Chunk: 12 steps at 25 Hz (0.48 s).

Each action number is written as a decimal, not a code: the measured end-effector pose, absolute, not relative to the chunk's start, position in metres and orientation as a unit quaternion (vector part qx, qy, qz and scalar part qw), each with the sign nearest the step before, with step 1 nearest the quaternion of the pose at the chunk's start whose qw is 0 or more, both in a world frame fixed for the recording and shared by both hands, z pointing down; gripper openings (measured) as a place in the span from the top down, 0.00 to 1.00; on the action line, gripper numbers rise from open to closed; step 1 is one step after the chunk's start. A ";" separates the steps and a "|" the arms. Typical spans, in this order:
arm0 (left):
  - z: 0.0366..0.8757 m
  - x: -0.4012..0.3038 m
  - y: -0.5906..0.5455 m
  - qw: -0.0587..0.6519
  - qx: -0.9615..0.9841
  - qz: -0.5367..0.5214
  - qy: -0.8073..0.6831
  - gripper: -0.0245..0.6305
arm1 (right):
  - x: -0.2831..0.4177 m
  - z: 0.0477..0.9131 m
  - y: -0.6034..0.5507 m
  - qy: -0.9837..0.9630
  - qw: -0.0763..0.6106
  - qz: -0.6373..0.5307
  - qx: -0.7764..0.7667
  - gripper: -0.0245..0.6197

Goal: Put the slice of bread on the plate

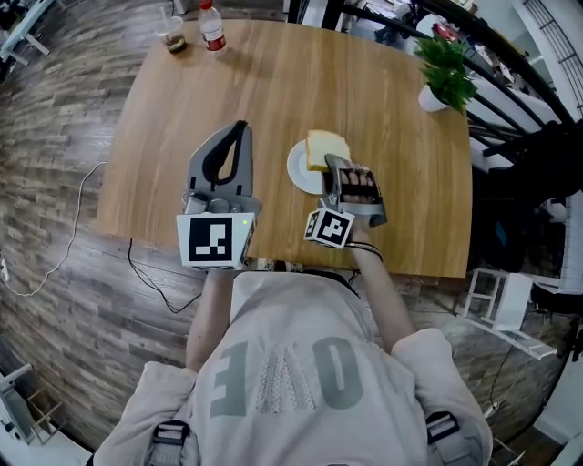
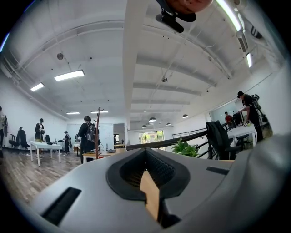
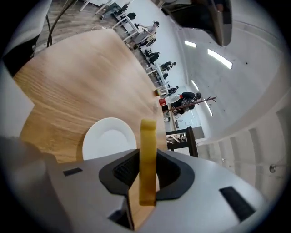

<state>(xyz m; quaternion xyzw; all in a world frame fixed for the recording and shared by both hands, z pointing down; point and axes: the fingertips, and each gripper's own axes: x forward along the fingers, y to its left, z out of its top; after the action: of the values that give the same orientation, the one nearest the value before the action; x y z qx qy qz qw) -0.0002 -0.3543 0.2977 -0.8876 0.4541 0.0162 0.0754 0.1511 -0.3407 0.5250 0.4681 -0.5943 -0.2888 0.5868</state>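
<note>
Bread slice [image 1: 326,148]: a square, pale yellow piece with a slightly darker rim, thick and soft-looking, held over the far right part of the plate; whether it already touches the plate cannot be told. At the far left corner of the wooden table [image 1: 182,118] stand a glass [image 1: 171,35] with something dark in its bottom and, just right of it, a bottle [image 1: 211,25] with a red label. Nearer, on the left side, the left gripper [image 1: 240,127] hangs above the table with its jaws brought together at the tips and nothing between them; its own view [image 2: 148,157] looks level across the room. Right of it lies the small round white plate [image 1: 299,171], near the middle of the table. The right gripper [image 1: 339,173] reaches over the plate's near right edge, its jaws pressed on the two flat faces of the bread slice. In the right gripper view [image 3: 148,170] the slice [image 3: 147,136] shows edge-on between the dark pads, with the plate [image 3: 109,141] just left of it on the wood. At the far right corner stands a potted plant [image 1: 446,73] in a white pot.
</note>
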 end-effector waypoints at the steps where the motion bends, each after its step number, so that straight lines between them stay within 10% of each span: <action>1: 0.297 -0.002 -0.354 0.075 -0.886 0.018 0.457 0.95 | 0.152 0.533 -0.341 -0.591 0.594 -0.286 0.465 0.82; 12: 0.297 -0.018 -0.353 0.072 -0.879 0.016 0.472 0.95 | 0.141 0.572 -0.335 -0.600 0.622 -0.269 0.424 0.82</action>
<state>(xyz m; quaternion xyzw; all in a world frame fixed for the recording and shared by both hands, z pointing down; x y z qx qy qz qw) -0.0184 -0.3533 0.2973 -0.8785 0.4718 0.0163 0.0725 0.1414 -0.3354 0.5716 0.4243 -0.6001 -0.2693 0.6224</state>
